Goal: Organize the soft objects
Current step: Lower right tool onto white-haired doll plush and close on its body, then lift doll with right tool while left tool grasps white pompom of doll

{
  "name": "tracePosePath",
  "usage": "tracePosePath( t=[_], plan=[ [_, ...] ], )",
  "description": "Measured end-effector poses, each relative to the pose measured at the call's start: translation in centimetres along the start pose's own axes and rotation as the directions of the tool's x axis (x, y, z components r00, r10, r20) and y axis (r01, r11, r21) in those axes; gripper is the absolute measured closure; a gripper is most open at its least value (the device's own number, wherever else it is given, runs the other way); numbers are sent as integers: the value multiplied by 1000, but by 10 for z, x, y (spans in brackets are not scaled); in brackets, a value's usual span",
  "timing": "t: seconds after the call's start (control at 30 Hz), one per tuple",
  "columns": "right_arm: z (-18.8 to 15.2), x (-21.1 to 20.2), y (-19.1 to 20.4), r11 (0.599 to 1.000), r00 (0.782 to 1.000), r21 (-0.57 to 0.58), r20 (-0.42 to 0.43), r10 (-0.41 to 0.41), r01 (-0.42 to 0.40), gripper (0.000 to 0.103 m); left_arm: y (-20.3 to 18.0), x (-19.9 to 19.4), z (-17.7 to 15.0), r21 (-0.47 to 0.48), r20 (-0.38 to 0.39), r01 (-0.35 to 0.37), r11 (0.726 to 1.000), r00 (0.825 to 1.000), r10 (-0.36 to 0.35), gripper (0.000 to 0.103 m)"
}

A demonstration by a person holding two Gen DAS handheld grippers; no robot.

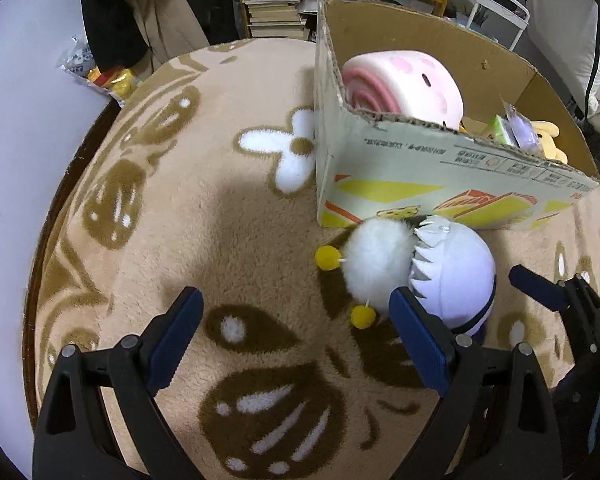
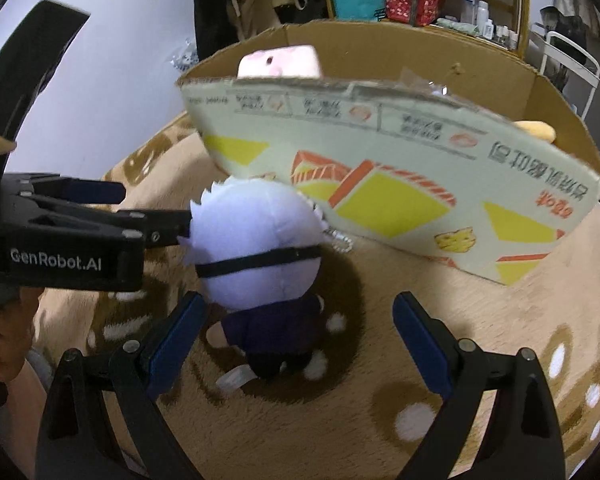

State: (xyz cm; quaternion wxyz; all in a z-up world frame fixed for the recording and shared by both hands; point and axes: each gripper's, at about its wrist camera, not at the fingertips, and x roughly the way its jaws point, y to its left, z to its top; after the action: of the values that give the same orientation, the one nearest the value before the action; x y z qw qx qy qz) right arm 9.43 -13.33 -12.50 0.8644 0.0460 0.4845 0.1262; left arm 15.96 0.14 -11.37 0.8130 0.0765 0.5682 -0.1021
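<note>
Down low over the patterned rug (image 1: pixel 228 216), both grippers tilt steeply toward the floor. Left gripper (image 1: pixel 296 344) has its jaws spread wide with nothing between them, its right finger just beside the white-haired plush doll (image 1: pixel 452 276). Right gripper (image 2: pixel 300 344) is also wide open, straddling the doll's dark body without pressing it. That doll lies on the rug against the cardboard box (image 1: pixel 420 168), beside a fluffy white pom-pom toy (image 1: pixel 376 268).

Cardboard box (image 1: pixel 420 168) hiding pink plush's (image 1: pixel 412 84) lower half, yellow plush (image 1: pixel 552 136) mostly hidden behind wall
</note>
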Motion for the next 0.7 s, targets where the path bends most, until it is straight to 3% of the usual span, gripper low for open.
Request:
tracePosePath(
  t=[0.13,0.3,0.37,0.4,0.47,0.7],
  plan=[
    [-1,8,5,1000,1000,0,-17,13,-13,4,2,3,1,-11,-7,13,1000,1000,-13,10],
    [-1,20,-2,999,998,38,-48,40,-38,22,0,8,2,-14,-18,58,998,998,-59,10],
    [-2,25,-6,995,996,66,-57,73,-69,33,-3,10,3,-7,-19,76,997,997,-76,10],
    [-2,26,-6,993,994,73,-60,93,-88,47,-4,11,3,-4,-19,83,997,996,-83,10],
    [-2,26,-8,993,993,80,-64,96,-90,57,-6,12,3,4,-16,100,995,995,-100,10],
    [0,23,-20,990,994,112,-62,95,-87,62,-17,18,7,23,-8,135,991,991,-135,10]
  ],
)
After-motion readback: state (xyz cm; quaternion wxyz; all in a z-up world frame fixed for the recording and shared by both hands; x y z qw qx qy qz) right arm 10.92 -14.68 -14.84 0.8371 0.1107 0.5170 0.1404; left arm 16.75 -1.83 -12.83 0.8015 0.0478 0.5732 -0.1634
